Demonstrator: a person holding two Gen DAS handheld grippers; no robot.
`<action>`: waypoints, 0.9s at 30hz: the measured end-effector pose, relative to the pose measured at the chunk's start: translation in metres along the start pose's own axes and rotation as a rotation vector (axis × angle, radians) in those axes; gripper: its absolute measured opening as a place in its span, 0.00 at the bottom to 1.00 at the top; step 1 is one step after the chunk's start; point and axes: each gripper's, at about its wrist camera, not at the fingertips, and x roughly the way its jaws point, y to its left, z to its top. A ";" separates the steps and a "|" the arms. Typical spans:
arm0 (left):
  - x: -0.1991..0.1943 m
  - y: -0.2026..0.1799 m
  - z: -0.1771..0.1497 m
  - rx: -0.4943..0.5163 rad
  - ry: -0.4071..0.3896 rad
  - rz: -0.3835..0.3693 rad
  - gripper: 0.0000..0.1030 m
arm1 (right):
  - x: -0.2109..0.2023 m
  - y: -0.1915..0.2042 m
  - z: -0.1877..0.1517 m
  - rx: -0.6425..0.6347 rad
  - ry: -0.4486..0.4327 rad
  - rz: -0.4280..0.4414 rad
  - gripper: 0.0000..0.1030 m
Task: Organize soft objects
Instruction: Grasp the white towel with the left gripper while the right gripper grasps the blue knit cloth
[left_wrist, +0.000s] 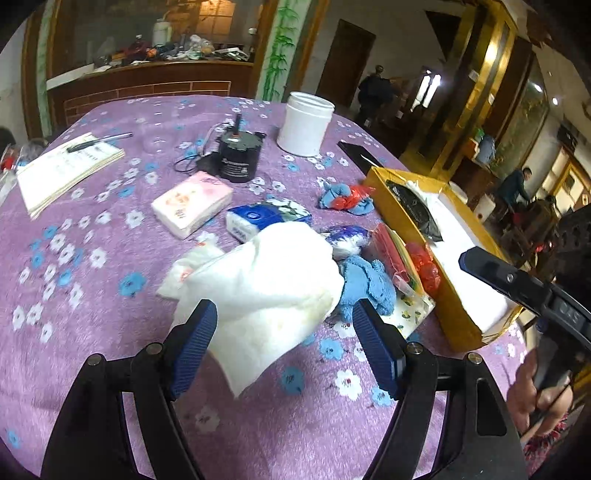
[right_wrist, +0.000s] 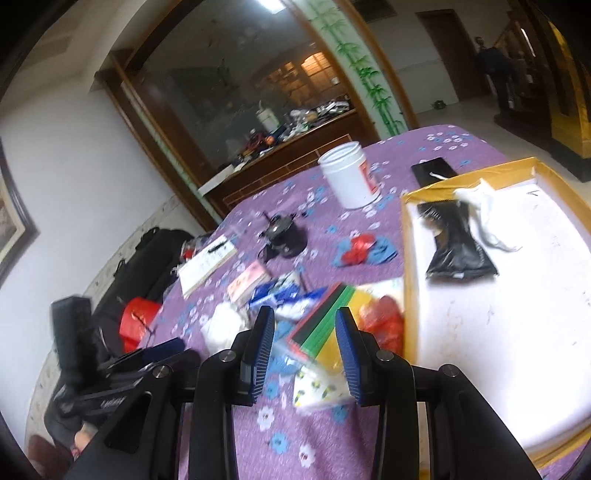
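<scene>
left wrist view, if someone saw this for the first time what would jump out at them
A big white fluffy cloth fills the middle, lying between the open jaws of the left gripper, whose pads do not press on it. It sits on a purple flowered tablecloth amid a clutter of tissue packs and a blue plush toy. To the right stands a yellow-rimmed box with a white inside, holding a black pouch.

My left gripper (left_wrist: 284, 343): black angular arms, round silver screws at the joints, ribbed blue pads (left_wrist: 195, 347) on the fingers. My right gripper (right_wrist: 304, 354): same black frame, silver screws, ribbed blue pads (right_wrist: 347, 356). White lettering on its body, unreadable from the left view.
</scene>
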 end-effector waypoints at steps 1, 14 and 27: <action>0.006 -0.003 0.000 0.024 -0.003 0.016 0.73 | 0.001 0.002 -0.002 -0.007 0.007 0.001 0.36; -0.025 0.036 -0.018 -0.037 -0.031 -0.097 0.10 | 0.024 0.047 -0.020 -0.234 0.100 0.020 0.40; -0.035 0.070 -0.046 -0.108 -0.009 -0.129 0.10 | 0.099 0.092 -0.044 -0.619 0.227 -0.313 0.56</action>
